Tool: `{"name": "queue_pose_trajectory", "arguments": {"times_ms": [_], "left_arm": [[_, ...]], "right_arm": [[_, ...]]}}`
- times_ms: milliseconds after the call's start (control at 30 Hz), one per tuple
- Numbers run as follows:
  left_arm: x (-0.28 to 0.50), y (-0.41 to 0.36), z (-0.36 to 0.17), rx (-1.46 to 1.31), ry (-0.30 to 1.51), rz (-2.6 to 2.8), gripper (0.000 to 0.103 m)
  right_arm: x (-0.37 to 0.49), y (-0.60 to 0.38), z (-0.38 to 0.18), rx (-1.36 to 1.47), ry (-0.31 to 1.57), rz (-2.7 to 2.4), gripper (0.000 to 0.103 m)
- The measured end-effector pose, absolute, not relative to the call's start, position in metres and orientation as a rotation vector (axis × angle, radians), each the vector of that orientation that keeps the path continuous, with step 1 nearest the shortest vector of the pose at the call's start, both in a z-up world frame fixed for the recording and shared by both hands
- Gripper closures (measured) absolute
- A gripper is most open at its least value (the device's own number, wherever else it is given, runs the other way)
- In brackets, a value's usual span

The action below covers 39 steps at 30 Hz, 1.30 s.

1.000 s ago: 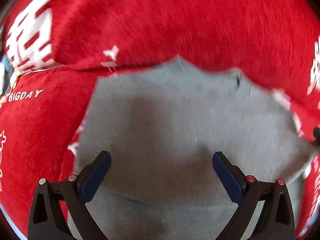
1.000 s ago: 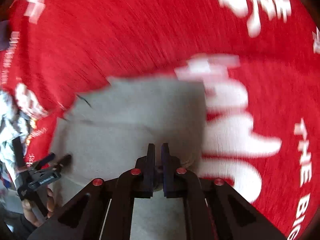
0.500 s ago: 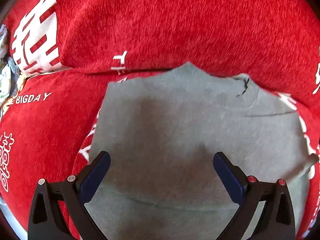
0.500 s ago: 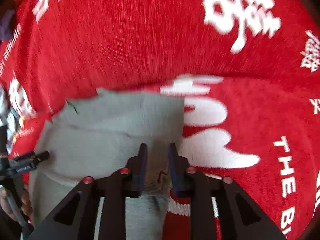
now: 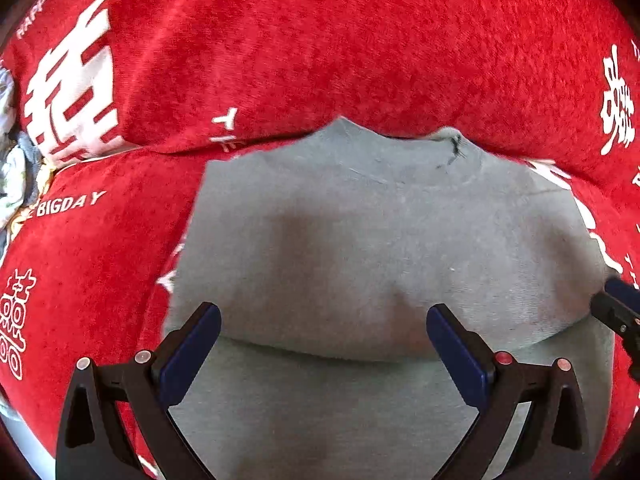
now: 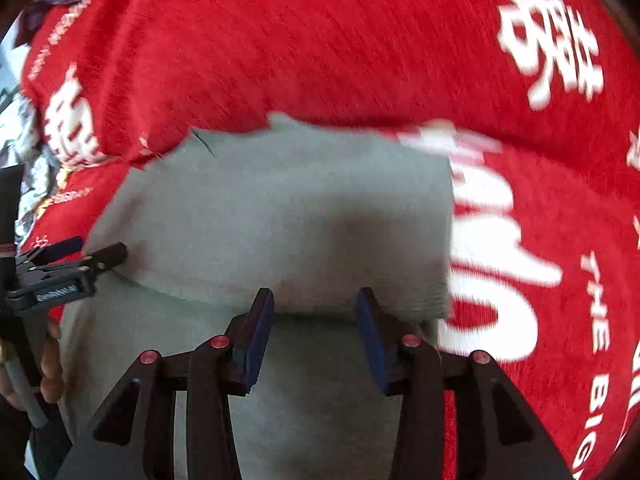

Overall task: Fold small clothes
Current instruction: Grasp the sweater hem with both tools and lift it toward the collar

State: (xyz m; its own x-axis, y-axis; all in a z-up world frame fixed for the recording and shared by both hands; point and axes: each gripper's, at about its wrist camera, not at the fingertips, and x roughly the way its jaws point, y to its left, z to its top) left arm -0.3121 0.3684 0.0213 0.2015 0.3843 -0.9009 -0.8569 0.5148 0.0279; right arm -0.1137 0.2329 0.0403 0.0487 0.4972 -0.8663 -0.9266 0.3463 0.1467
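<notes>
Since a second ago our right gripper (image 6: 316, 336) has been opening, releasing the folded grey garment (image 6: 280, 220); our left gripper (image 5: 323, 344) hangs spread at nine o'clock.

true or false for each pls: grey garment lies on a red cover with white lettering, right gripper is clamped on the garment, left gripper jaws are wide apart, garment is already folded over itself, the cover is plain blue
1. The grey garment lies on a red cover printed with white lettering. True.
2. The right gripper is clamped on the garment. False: its jaws have just been opening and stand apart over the fold edge, with nothing pinched.
3. The left gripper has its jaws wide apart. True.
4. The garment is folded over itself, with a fold edge running across it. True.
5. The cover is plain blue. False: it is red with white print.
</notes>
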Motion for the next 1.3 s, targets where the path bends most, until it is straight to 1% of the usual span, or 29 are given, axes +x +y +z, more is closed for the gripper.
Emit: {"name": "queue_pose_trajectory", "arguments": {"times_ms": [67, 100, 133, 167, 200, 267, 300, 367, 433, 500, 533, 567, 733, 767, 833, 967, 1067, 1133, 1233, 1267, 1300], "left_arm": [[-0.304, 0.367, 0.006, -0.542, 1.096, 0.912, 0.0], [-0.304, 0.366, -0.001, -0.544, 1.101, 0.913, 0.0], [-0.308, 0.366, 0.001, -0.561, 1.075, 0.919, 0.0], [-0.315, 0.366, 0.006, -0.602, 1.088, 0.931, 0.0], [-0.321, 0.364, 0.012, -0.627, 1.089, 0.939, 0.0], [-0.337, 0.35, 0.031, -0.617, 0.993, 0.936, 0.0], [-0.341, 0.345, 0.034, -0.595, 0.985, 0.942, 0.0], [-0.341, 0.337, 0.023, -0.551, 1.056, 0.94, 0.0], [-0.347, 0.332, 0.002, -0.54, 1.163, 0.954, 0.0], [-0.366, 0.324, 0.005, -0.589, 1.098, 0.945, 0.0], [-0.375, 0.32, 0.005, -0.614, 1.099, 0.94, 0.0], [-0.387, 0.313, 0.005, -0.65, 1.092, 0.919, 0.0], [-0.427, 0.28, 0.012, -0.668, 1.049, 0.918, 0.0], [-0.434, 0.274, 0.009, -0.67, 1.077, 0.918, 0.0], [-0.443, 0.259, 0.009, -0.649, 1.07, 0.927, 0.0], [-0.45, 0.235, 0.018, -0.557, 1.111, 0.949, 0.0], [-0.443, 0.227, 0.038, -0.49, 1.044, 0.936, 0.0], [-0.435, 0.224, 0.037, -0.506, 1.028, 0.892, 0.0], [-0.425, 0.223, 0.007, -0.53, 1.146, 0.856, 0.0], [-0.435, 0.221, 0.007, -0.563, 1.095, 0.854, 0.0], [-0.441, 0.221, 0.006, -0.585, 1.097, 0.855, 0.0]], "right_arm": [[-0.125, 0.248, 0.041, -0.551, 1.012, 1.17, 0.037], [-0.131, 0.254, 0.036, -0.562, 1.029, 1.178, 0.037], [-0.137, 0.261, 0.026, -0.588, 1.062, 1.176, 0.037], [-0.142, 0.264, 0.015, -0.632, 1.095, 1.155, 0.037], [-0.145, 0.264, 0.013, -0.656, 1.075, 1.137, 0.037], [-0.158, 0.251, 0.03, -0.642, 0.985, 1.151, 0.037], [-0.167, 0.247, 0.037, -0.631, 0.966, 1.181, 0.035], [-0.182, 0.245, 0.038, -0.666, 0.942, 1.197, 0.03], [-0.196, 0.247, 0.023, -0.731, 0.997, 1.214, 0.029], [-0.2, 0.237, 0.008, -0.754, 1.073, 1.201, 0.028], [-0.202, 0.225, 0.013, -0.731, 1.028, 1.208, 0.026], [-0.203, 0.215, 0.012, -0.746, 1.04, 1.201, 0.022], [-0.216, 0.146, 0.018, -0.78, 1.0, 1.236, 0.021], [-0.219, 0.132, 0.019, -0.79, 0.994, 1.236, 0.021], [-0.227, 0.111, 0.02, -0.829, 0.976, 1.224, 0.017], [-0.24, 0.076, 0.026, -0.865, 0.95, 1.193, 0.016], [-0.25, 0.079, 0.048, -0.838, 0.887, 1.225, 0.016], [-0.264, 0.092, 0.059, -0.814, 0.827, 1.279, 0.015], [-0.286, 0.121, 0.051, -0.826, 0.857, 1.379, 0.015], [-0.292, 0.127, 0.042, -0.845, 0.88, 1.4, 0.015], [-0.295, 0.13, 0.033, -0.881, 0.894, 1.401, 0.015]]}}
